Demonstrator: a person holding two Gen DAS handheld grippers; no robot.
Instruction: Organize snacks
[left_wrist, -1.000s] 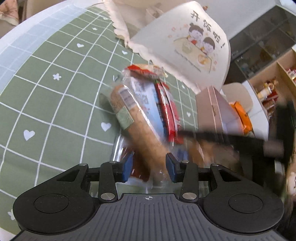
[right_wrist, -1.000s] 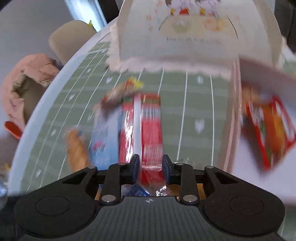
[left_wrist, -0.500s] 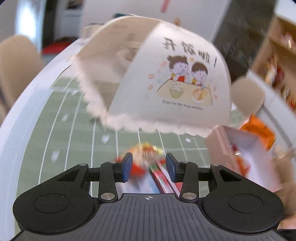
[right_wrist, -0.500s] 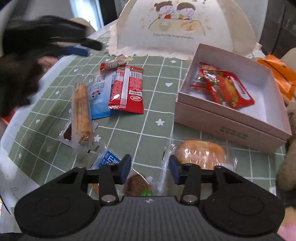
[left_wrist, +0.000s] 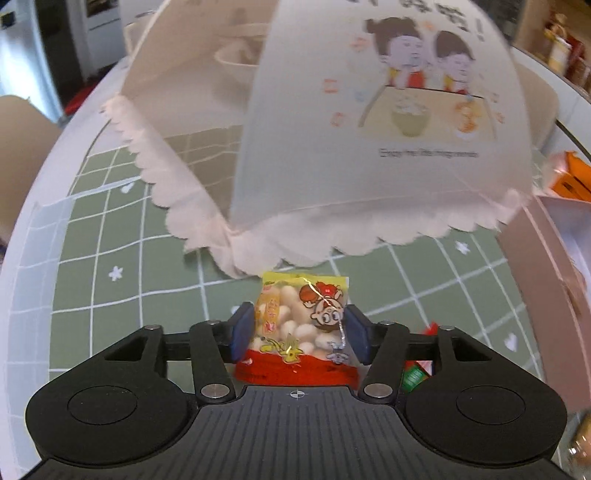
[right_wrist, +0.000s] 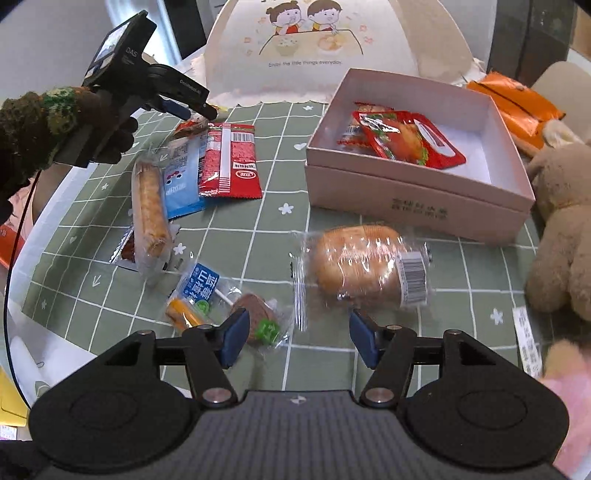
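Snack sorting barely begun. Box (right_wrist: 417, 192) holds two or three red packets (right_wrist: 406, 138); about seven snacks lie loose left of and before box. My left gripper (left_wrist: 299, 330) opening, jaws astride bean bag (left_wrist: 301, 325). My right gripper (right_wrist: 297, 332) opening, empty, above bun (right_wrist: 364, 266).

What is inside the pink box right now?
The pink box holds a red snack packet lying partly over another small packet, whose covered part is hidden. The rest of its white floor is bare.

Green white-grid tablecloth (right_wrist: 258, 229), pink box (right_wrist: 413, 192), red packet (right_wrist: 231, 162)
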